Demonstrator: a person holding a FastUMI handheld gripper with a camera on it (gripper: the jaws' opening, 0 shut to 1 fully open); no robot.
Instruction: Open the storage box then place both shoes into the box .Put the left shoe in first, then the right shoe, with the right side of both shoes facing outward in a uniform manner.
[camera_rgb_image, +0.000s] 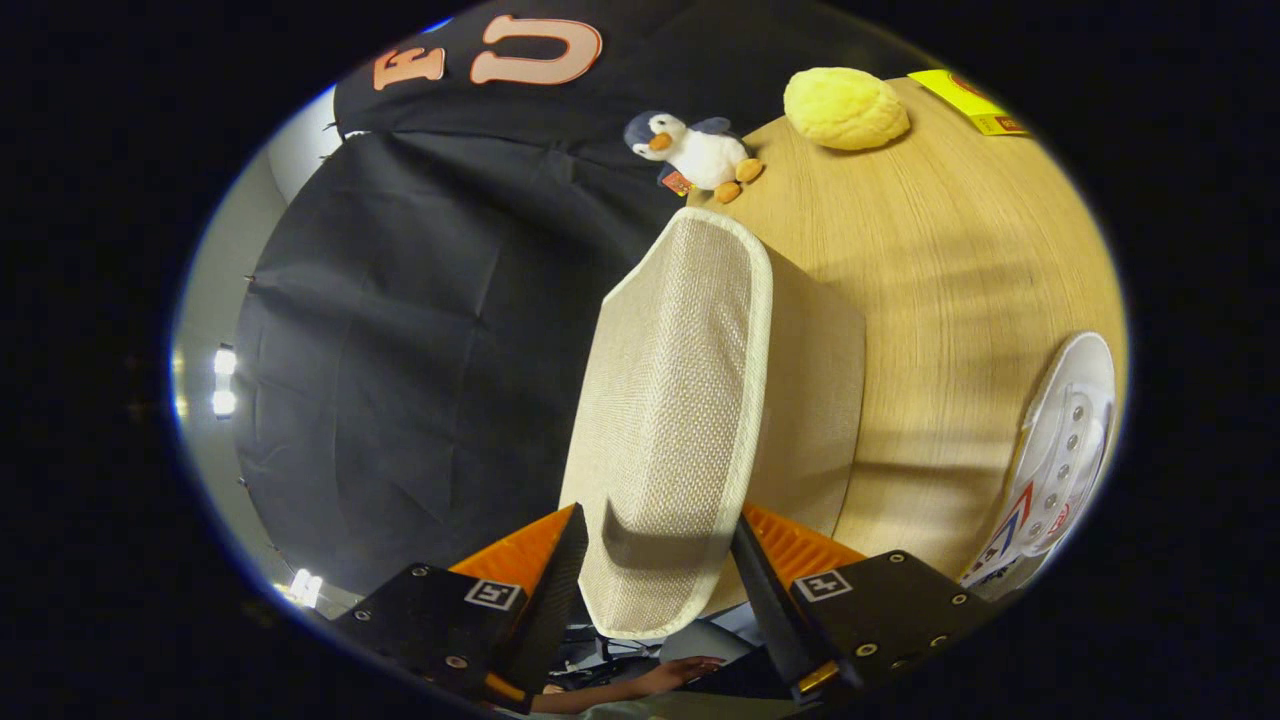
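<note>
No legible text. Gripper (658, 515) carries two square marker tags (492, 594), at 7 and 5 o'clock of the box lid (680, 400) between its fingers. Yellow label (965, 100) at 1 o'clock, penguin's tag (678, 182) and shoe (1060, 460) logo are too small to read.

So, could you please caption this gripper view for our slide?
Claw shut on beige woven fabric box lid, lifting it above the wooden table.
</note>
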